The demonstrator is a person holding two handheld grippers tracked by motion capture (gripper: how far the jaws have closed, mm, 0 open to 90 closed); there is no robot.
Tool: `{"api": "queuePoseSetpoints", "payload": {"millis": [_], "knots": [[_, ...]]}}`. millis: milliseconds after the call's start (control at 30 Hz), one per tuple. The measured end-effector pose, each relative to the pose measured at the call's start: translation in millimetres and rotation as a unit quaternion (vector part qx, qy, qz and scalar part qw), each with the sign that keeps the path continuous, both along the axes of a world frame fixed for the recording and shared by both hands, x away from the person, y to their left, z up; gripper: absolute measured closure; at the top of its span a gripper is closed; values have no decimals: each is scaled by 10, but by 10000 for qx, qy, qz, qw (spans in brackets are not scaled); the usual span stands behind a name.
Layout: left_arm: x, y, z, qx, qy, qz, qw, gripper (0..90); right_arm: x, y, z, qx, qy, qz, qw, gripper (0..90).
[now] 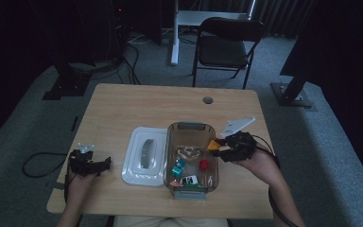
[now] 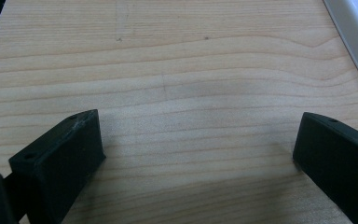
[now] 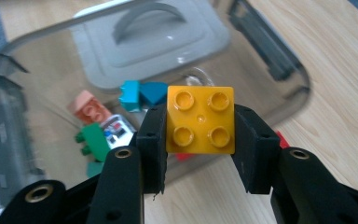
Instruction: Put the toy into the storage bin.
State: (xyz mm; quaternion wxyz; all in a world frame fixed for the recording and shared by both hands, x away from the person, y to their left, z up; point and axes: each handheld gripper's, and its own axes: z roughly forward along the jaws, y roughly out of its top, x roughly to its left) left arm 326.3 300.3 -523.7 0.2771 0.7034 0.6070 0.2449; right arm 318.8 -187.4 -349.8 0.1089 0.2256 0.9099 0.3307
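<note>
The room is dim. A light wooden desk (image 1: 137,101) stands on grey carpet floor (image 1: 331,156). Behind the far edge of the desk there is a black folding chair (image 1: 224,45), and further back a white stand (image 1: 179,28). Dark curtains (image 1: 283,14) hang at the back wall. Black cables (image 1: 127,64) lie on the floor near the far left corner.

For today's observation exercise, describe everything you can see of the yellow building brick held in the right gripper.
The yellow brick is a square, glossy plastic block with four round studs on top in a two-by-two grid and a small dimple at their centre. It looks clean and whole. The right gripper is shut on it, a black pad pressed to each of two opposite sides, studs facing the gripper's camera. In the high view it hangs over the right rim of the clear bin, touching nothing but the pads.
</note>
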Motion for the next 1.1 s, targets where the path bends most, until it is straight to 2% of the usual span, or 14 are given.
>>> {"api": "queuePoseSetpoints", "payload": {"millis": [67,200,300,467,700,833,900,1100], "knots": [[0,0,-1,0,-5,2,10000,20,-21,65,14,20,-5,201,9998,586],[0,0,-1,-1,-5,2,10000,20,-72,212,17,-100,17,536,9985,586],[0,0,-1,1,-5,3,10000,20,-109,338,-17,-199,70,846,9962,585],[0,0,-1,-1,-6,2,10000,20,-145,531,-109,-367,244,1198,9918,586],[0,0,-1,-1,-4,3,10000,20,-157,778,-248,-592,462,1644,9835,586],[0,0,-1,0,-4,2,10000,20,-158,937,-334,-810,562,1835,9781,586],[0,1,-1,-8,-8,2,10000,20,-156,1010,-384,-980,599,1876,9755,586],[0,1,-1,-8,-8,2,10000,20,-130,1167,-526,-1213,794,2014,9687,586]]}}
